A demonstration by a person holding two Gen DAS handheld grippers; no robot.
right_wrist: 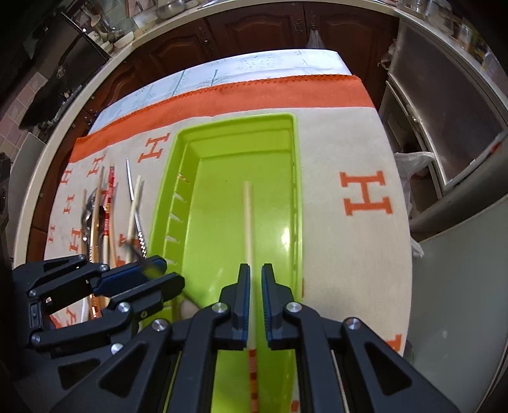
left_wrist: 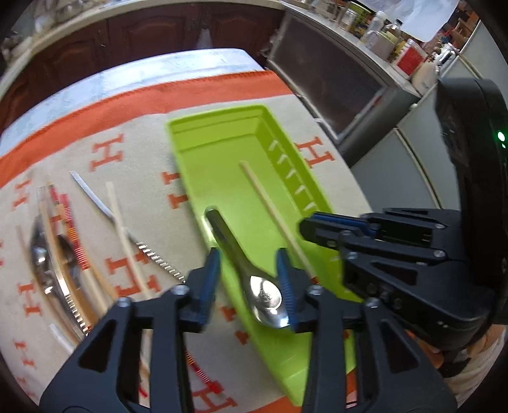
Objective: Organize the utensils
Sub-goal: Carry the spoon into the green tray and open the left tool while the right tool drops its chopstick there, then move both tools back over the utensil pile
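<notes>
A lime green tray [left_wrist: 222, 165] lies on a beige cloth with orange H marks; it also shows in the right wrist view [right_wrist: 222, 178]. My left gripper [left_wrist: 250, 286] is open over the tray's near end, with a metal spoon [left_wrist: 250, 273] lying between its fingers in the tray. A pale chopstick [left_wrist: 273, 216] lies in the tray too. My right gripper [right_wrist: 255, 301] has a narrow gap between its fingers, and the chopstick [right_wrist: 247, 219] runs through that gap. Whether the pads touch it is unclear. The right gripper also shows in the left wrist view [left_wrist: 320, 228].
Several utensils lie on the cloth left of the tray: chopsticks [left_wrist: 123, 235], a serrated knife [left_wrist: 139, 241], a spoon [left_wrist: 54, 263] and red-striped sticks [left_wrist: 73, 228]. Dark cabinets [right_wrist: 254, 28] stand beyond the table. A counter with jars [left_wrist: 390, 35] is at the right.
</notes>
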